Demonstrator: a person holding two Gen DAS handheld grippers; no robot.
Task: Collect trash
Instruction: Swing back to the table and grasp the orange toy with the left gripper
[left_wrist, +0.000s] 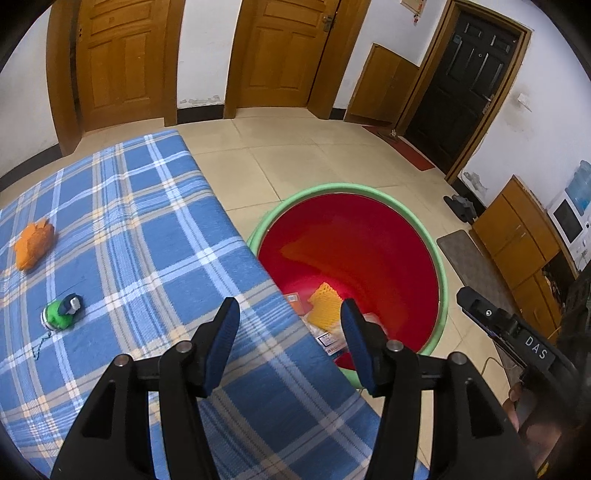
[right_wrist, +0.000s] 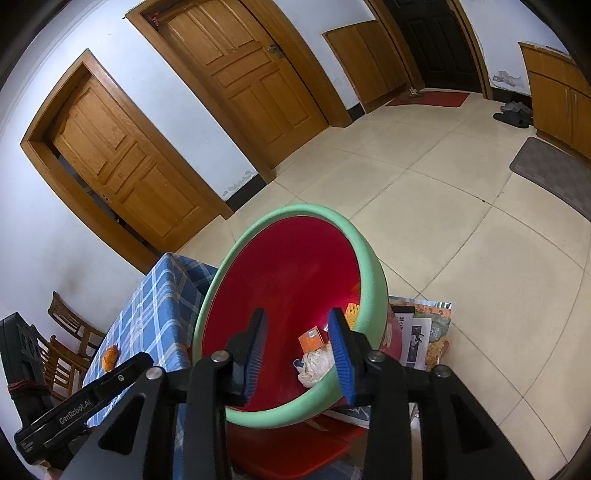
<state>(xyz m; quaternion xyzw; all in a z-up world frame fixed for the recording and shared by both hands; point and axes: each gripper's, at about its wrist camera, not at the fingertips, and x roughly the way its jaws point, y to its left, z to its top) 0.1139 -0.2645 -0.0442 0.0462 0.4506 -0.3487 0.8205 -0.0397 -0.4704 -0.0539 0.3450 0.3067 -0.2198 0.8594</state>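
on the far left of the table (left_wrist: 122, 236), covered in a blue plaid cloth, an orange crumpled scrap (left_wrist: 34, 245) lies apart from a small green toy-like piece (left_wrist: 61, 309) with a thin cord trailing from it; both sit out in the open, so they look like the trash not yet gathered. the left claw (left_wrist: 290, 332) hangs over the table's near edge, spread wide with nothing between its blue pads, angled down as if free to turn toward those two pieces. just right of the table edge stands the red bin (left_wrist: 441, 295) with its green rim, tucked close against the table, probably so scraps can drop in with a short reach. inside it lie a yellow waffled piece (left_wrist: 325, 301), an orange card (right_wrist: 312, 339) and a white crumpled wad (right_wrist: 314, 365), trash already collected. the right claw (right_wrist: 297, 354) is poised over the bin's mouth, partly spread and pinching nothing, the wad lying below its gap; that pose fits a drop into the bin.
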